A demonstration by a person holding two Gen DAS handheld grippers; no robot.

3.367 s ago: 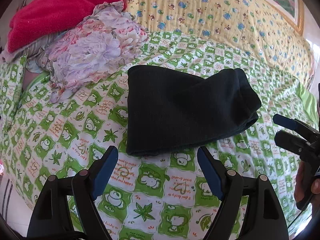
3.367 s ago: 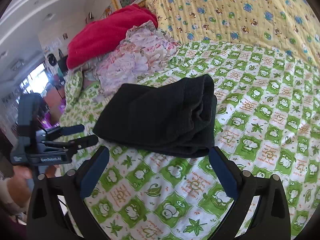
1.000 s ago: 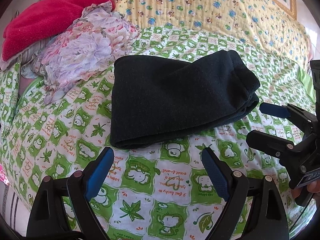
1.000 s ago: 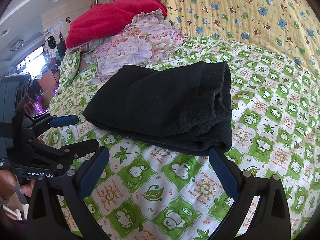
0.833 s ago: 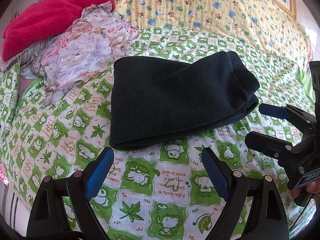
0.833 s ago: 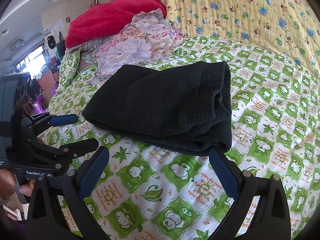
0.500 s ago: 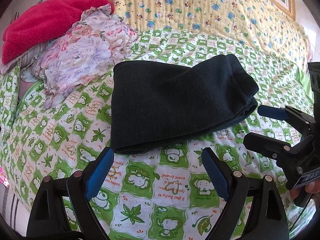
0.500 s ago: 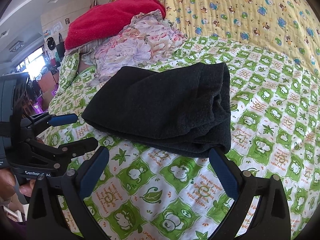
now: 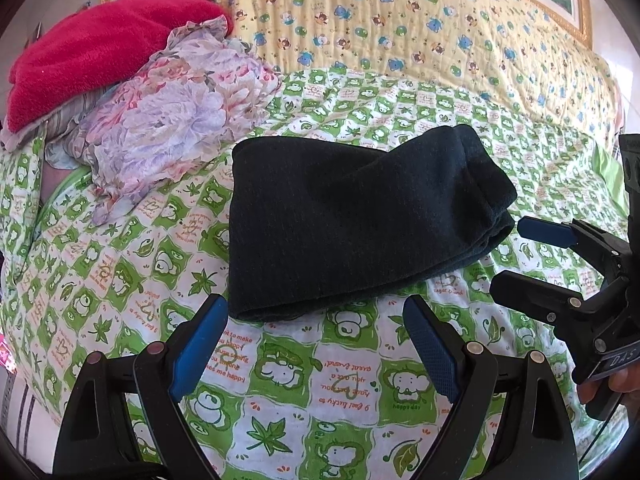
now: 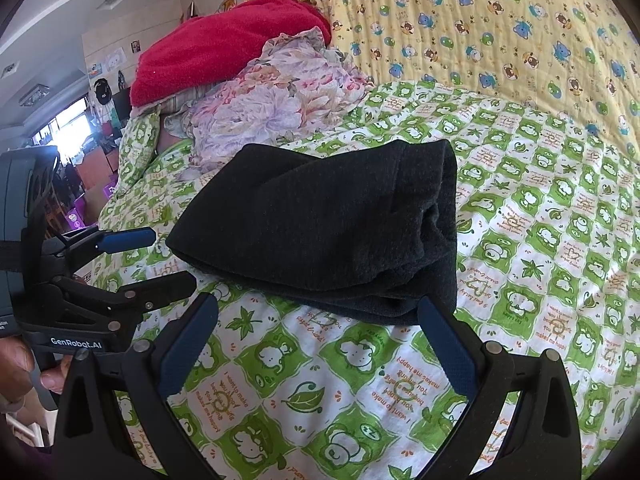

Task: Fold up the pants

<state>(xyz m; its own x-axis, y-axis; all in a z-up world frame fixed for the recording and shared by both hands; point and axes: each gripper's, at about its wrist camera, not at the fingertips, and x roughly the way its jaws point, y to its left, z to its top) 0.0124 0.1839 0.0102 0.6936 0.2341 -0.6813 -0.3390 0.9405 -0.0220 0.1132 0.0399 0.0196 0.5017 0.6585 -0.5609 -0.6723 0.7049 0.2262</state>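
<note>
The black pants [image 9: 352,220] lie folded into a thick rectangle on the green-and-white bed sheet [image 9: 304,376]; they also show in the right wrist view [image 10: 332,228]. My left gripper [image 9: 316,312] is open and empty, just short of the pants' near left corner. My right gripper [image 10: 318,312] is open and empty, just short of the near right edge. Each gripper shows in the other's view: the right one [image 9: 508,256] by the pants' right end, the left one [image 10: 172,258] by their left end. Neither touches the cloth.
A floral cloth [image 9: 172,112] and a red blanket [image 9: 96,56] are piled at the back left. A yellow patterned quilt [image 9: 400,28] lies across the back of the bed. The bed's left edge drops off toward the room [image 10: 72,184].
Both grippers have stayed open and empty. They drew close to the folded pants over the first seconds, then barely shifted in the last second.
</note>
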